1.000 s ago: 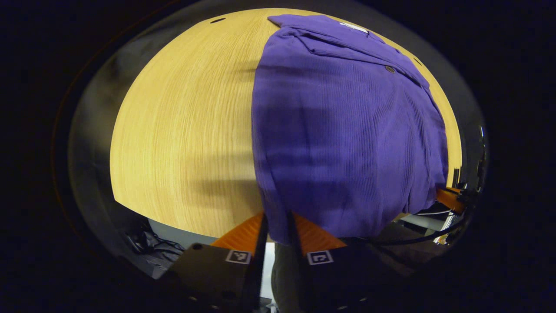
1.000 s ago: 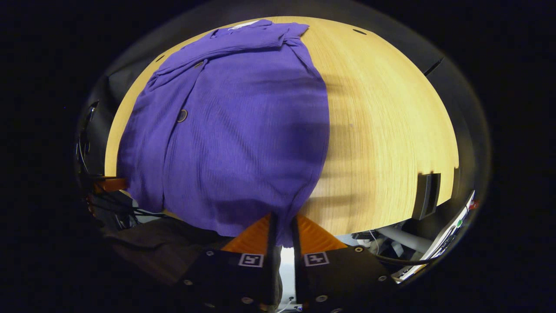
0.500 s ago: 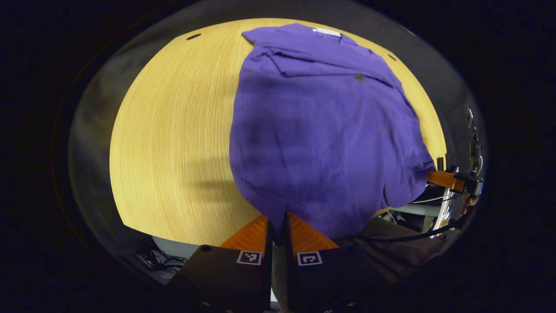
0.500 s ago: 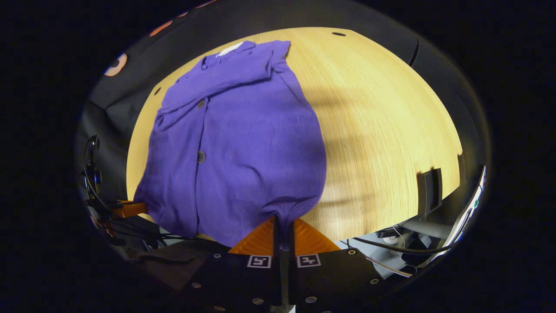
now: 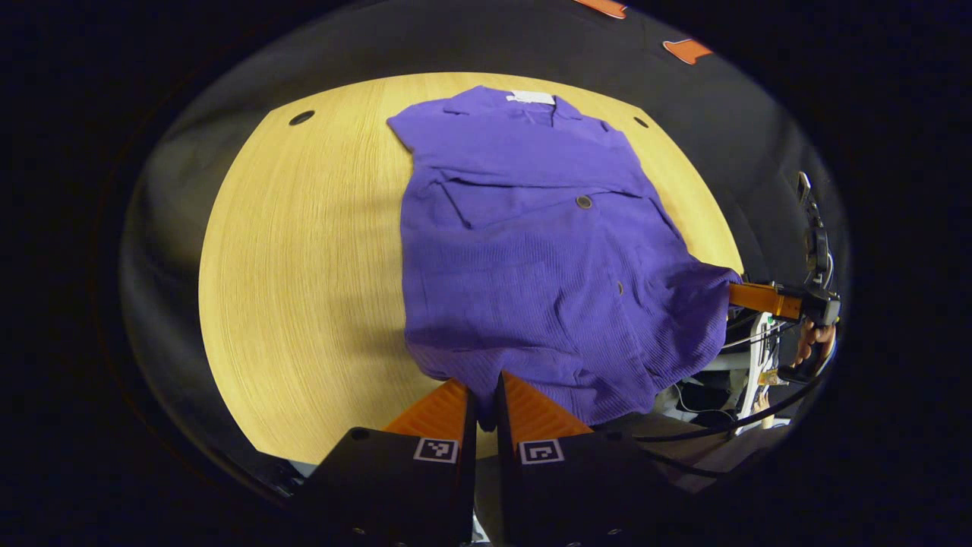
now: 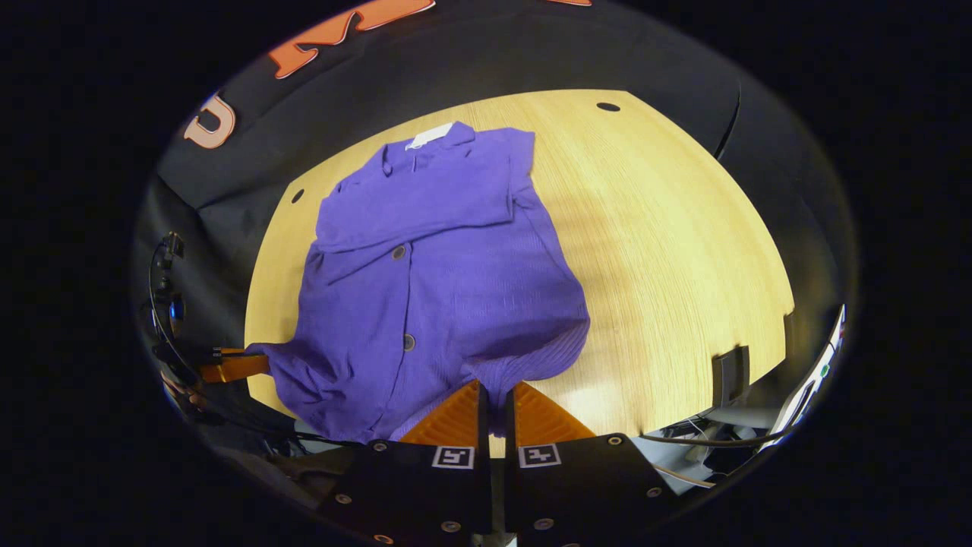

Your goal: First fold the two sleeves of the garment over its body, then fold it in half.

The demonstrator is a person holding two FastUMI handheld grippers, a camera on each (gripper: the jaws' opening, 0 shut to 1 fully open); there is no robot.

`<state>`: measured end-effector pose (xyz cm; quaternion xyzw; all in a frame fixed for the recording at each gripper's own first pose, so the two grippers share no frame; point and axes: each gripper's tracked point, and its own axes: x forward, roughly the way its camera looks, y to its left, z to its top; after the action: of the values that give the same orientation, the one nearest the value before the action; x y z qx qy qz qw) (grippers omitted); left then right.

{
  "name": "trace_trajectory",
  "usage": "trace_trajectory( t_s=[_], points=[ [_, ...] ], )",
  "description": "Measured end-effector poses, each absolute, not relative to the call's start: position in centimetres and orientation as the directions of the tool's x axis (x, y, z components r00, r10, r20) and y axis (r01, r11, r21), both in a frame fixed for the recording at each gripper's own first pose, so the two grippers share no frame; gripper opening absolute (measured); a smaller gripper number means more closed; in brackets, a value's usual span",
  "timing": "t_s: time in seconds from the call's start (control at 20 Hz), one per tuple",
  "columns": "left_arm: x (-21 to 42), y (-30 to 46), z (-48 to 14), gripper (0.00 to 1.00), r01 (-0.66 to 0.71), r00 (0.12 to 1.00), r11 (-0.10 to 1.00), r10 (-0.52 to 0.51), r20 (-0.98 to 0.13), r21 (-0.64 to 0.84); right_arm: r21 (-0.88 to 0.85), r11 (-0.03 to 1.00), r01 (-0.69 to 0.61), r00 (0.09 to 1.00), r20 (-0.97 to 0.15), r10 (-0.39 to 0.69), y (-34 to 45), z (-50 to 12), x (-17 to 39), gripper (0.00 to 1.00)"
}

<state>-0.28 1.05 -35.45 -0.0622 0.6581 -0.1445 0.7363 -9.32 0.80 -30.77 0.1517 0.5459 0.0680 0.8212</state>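
No legible text; white neck label [image 5: 531, 96] unreadable.

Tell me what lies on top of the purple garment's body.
Both sleeves lie folded across the purple garment, above its buttons. Whatever the sleeves cover is hidden. Both grippers pinch its hem.

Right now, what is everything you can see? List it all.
Garment: one, purple, buttoned, on the table, sleeves folded over its body, near hem lifted.
Label: one, white, at the collar.
Table: one, light wood, under the garment.
Cables: dark, past the table's near edge.
Left gripper: shut on the hem's left corner.
Right gripper: shut on the hem's right corner.
Hand: one, holding the right gripper.
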Motion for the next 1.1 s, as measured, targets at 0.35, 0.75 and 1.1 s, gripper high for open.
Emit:
trace_trajectory(
  t_s=[0.35,0.75,1.1],
  points=[
    [6.6,2.7,-32.6,0.15,0.205,0.157,0.928,-0.345,-0.925,-0.311,0.333,0.939,0.092,0.489,-0.836,0.248,1.0,-25.7,-4.5,0.06],
    [16.2,4.0,-30.1,0.15,0.233,0.245,0.938,-0.312,-0.918,-0.257,0.304,0.952,0.021,0.535,-0.808,0.246,-0.6,-22.4,2.4,0.07],
    [22.2,4.0,-30.4,0.15,0.201,0.262,0.963,-0.227,-0.938,-0.177,0.327,0.943,-0.065,0.520,-0.795,0.312,-2.0,-22.5,8.8,0.07]
  ],
)
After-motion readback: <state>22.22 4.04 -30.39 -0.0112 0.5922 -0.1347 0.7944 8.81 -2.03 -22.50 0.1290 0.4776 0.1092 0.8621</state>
